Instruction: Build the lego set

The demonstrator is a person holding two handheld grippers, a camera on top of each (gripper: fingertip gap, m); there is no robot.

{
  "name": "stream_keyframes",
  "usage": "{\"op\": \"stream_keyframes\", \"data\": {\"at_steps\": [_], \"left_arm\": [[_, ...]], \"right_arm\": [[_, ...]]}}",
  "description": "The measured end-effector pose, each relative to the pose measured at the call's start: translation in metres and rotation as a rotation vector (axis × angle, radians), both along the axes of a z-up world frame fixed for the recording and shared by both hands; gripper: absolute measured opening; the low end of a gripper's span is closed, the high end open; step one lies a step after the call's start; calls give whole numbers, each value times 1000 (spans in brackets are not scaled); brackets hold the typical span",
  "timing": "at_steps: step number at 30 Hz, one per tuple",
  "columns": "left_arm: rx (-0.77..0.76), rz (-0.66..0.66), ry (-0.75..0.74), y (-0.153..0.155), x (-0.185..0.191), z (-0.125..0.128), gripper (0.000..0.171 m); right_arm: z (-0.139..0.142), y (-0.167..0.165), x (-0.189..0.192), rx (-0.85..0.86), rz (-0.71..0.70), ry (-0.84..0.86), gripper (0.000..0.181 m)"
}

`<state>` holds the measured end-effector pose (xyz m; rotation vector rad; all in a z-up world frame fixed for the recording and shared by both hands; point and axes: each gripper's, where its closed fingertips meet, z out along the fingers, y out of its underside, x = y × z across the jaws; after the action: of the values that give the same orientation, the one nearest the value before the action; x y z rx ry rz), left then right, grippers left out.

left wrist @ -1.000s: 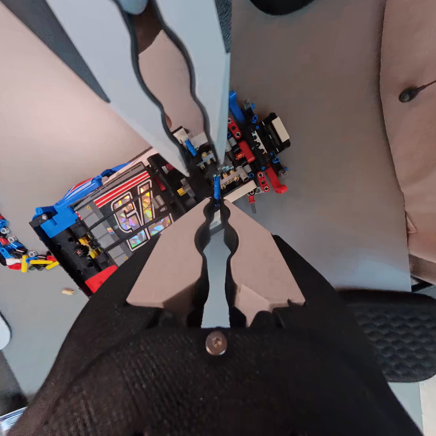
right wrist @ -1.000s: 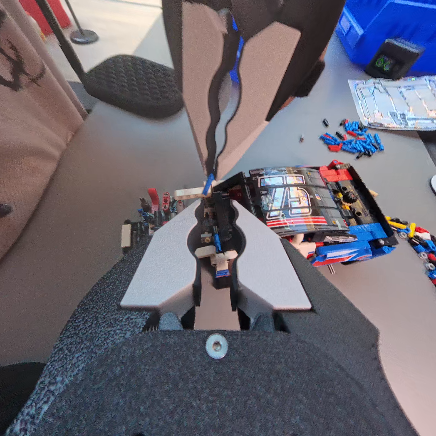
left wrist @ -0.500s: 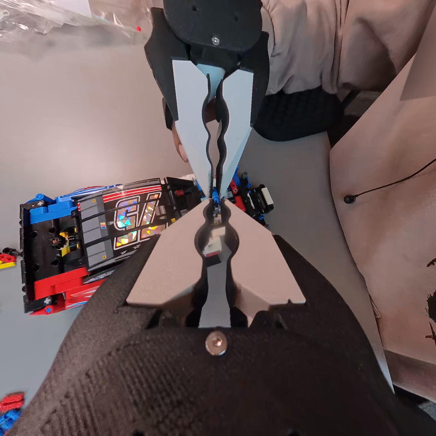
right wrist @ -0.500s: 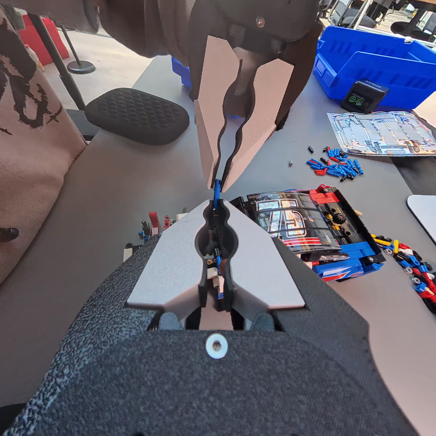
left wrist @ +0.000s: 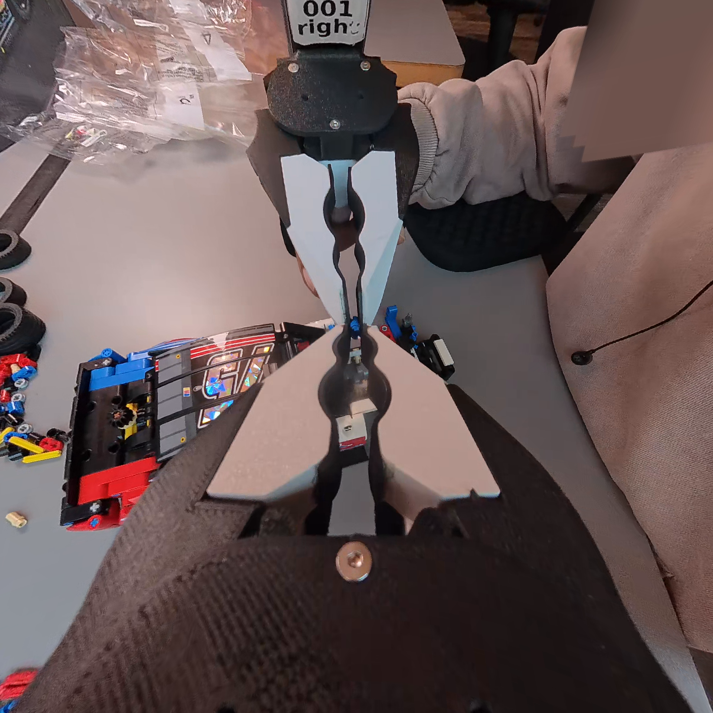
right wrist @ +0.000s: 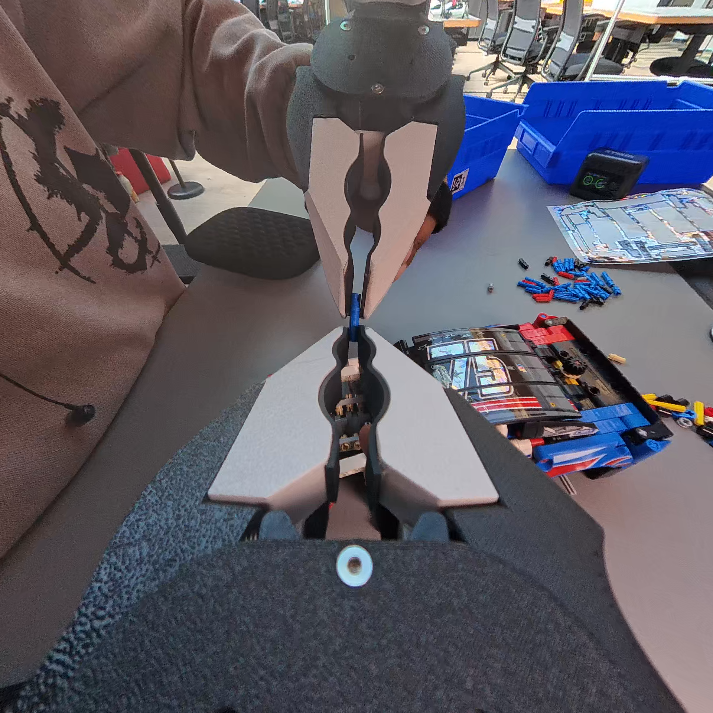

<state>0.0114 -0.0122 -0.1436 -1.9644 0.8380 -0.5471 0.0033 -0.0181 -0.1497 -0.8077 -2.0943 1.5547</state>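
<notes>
A: What are the jaws doing?

B: The left gripper [left wrist: 354, 335] and the right gripper [right wrist: 355, 335] meet tip to tip above the grey surface [left wrist: 162, 247]. Both sets of jaws are closed on one small blue pin [right wrist: 354, 314], each pinching an end of it.

A: And the lego build?

B: The black car body [right wrist: 513, 382], with blue and red ends and shiny stickers, lies on the surface just right of the grippers in the right wrist view. The grippers' own bodies cover its near edge in both views. Through the gap behind the tips a smaller piece of framework [right wrist: 349, 420] shows, too hidden to tell more.

A: Anything else around?

B: Loose blue and red pins [right wrist: 571, 285] lie far right, with a sticker sheet [right wrist: 636, 227] beyond them and blue bins [right wrist: 617, 127] behind. In the left wrist view, black tyres [left wrist: 15, 324] and mixed small parts [left wrist: 23, 424] sit at the left, clear plastic bags [left wrist: 127, 73] at the far left.

A: Any writing?

B: A white label [left wrist: 328, 19] on the right gripper and a small dark device [right wrist: 605, 173] with a lit screen carry some.
</notes>
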Motion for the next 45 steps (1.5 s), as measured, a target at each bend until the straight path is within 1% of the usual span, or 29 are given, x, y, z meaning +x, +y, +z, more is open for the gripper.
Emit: {"op": "stream_keyframes", "data": {"at_steps": [3, 7, 11, 12, 13, 14, 16, 18, 19, 25, 30, 35, 45], "left_arm": [[30, -13, 15, -1, 1, 2, 4], [20, -2, 1, -1, 1, 0, 4], [-24, -4, 83, -1, -3, -9, 3], [-42, -2, 125, -1, -7, -13, 4], [-63, -6, 172, -1, -11, -16, 4], [-94, -15, 197, -3, -12, -20, 4], [-150, -23, 248, -4, -15, -26, 3], [-208, -54, 299, -7, -15, -35, 3], [-239, -73, 311, -10, -13, -39, 3], [-283, -103, 433, -9, -10, -57, 3], [-286, -95, 451, -8, -12, -57, 3], [-271, -104, 466, -7, -11, -54, 3], [-288, -207, 622, -8, -14, -59, 2]], "right_arm": [[2, -2, 1, 1, 5, 9, 2], [0, -3, 1, 2, 8, 5, 2], [-9, -2, -1, 41, 7, -10, 2], [-12, 0, -2, 75, -5, -3, 2], [-17, 5, -3, 138, -18, -3, 7], [-25, 10, -3, 211, -29, -11, 12], [-36, 19, -6, 317, -48, -29, 16], [-50, 23, -4, 407, -24, -97, 21], [-52, 24, -5, 428, -12, -111, 21], [-62, 14, -6, 465, 98, -188, 19], [-63, 16, -11, 499, 98, -192, 14], [-63, 13, -14, 464, 93, -187, 13], [-63, 12, -15, 443, 88, -176, 13]]}}
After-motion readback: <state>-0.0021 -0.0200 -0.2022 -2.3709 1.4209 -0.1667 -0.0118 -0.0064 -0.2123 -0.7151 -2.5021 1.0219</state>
